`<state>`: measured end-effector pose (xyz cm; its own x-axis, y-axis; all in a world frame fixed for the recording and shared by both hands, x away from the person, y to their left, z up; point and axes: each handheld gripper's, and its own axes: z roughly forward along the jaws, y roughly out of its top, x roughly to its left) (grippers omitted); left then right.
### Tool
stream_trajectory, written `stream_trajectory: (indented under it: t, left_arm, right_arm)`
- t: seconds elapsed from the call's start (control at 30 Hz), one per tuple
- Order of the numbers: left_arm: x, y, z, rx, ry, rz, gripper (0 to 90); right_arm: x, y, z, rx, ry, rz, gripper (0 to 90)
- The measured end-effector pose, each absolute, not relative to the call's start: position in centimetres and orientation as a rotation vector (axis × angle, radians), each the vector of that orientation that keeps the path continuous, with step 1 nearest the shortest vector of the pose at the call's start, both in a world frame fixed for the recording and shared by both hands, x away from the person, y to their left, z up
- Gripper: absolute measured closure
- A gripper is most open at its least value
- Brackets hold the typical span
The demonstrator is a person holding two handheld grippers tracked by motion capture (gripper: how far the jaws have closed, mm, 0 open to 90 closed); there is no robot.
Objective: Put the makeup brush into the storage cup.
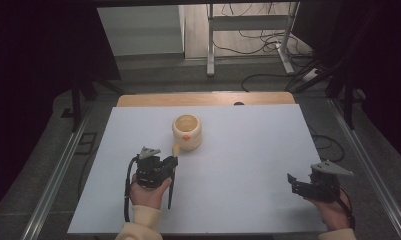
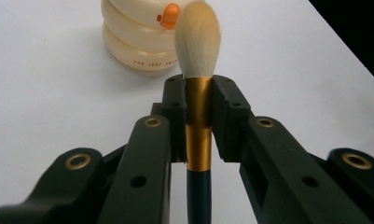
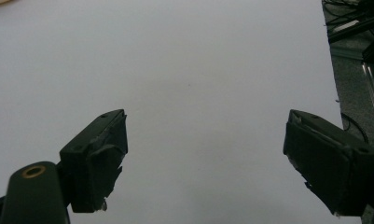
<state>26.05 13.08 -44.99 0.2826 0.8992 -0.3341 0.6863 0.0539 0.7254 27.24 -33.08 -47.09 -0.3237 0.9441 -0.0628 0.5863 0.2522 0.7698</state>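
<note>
Brush (image 2: 197, 93): a makeup brush with a cream bristle head, a gold ferrule and a dark handle; it stands lengthwise between the jaws of the left gripper, bristles past the jaw tips, handle running back under the gripper body.
Brush grip: the two black jaws press on the gold ferrule from either side, so the brush is clamped there; the bristle head is clear of the pads.
Left gripper (image 1: 164, 162): held in the person's left hand (image 1: 147, 192) low over the white table (image 1: 248, 150), jaws pointing toward the pot.
Pot (image 1: 187, 131): a cream, ribbed, round container with an orange mark on its side, open at the top; it stands upright just ahead of the left jaws, beyond the bristle tip. In the left gripper view the bristles overlap the pot's edge; whether they touch it I cannot tell.
Right gripper (image 1: 294, 184): held in the right hand (image 1: 333, 212), well apart from brush and pot; its jaws stand wide apart with nothing but bare white table between and ahead of them.
Brush tip in the high view: a small cream tuft just beside the pot's base.
</note>
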Motion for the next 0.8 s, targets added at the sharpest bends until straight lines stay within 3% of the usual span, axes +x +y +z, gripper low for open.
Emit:
stream_trajectory:
  t: [0.8]
  left_arm:
    - [25.7, 14.2, -44.6, 1.617, 1.428, 0.3, 77.3]
  right_arm:
    - [27.2, -32.8, -47.2, 1.35, 2.031, 0.903, 13.9]
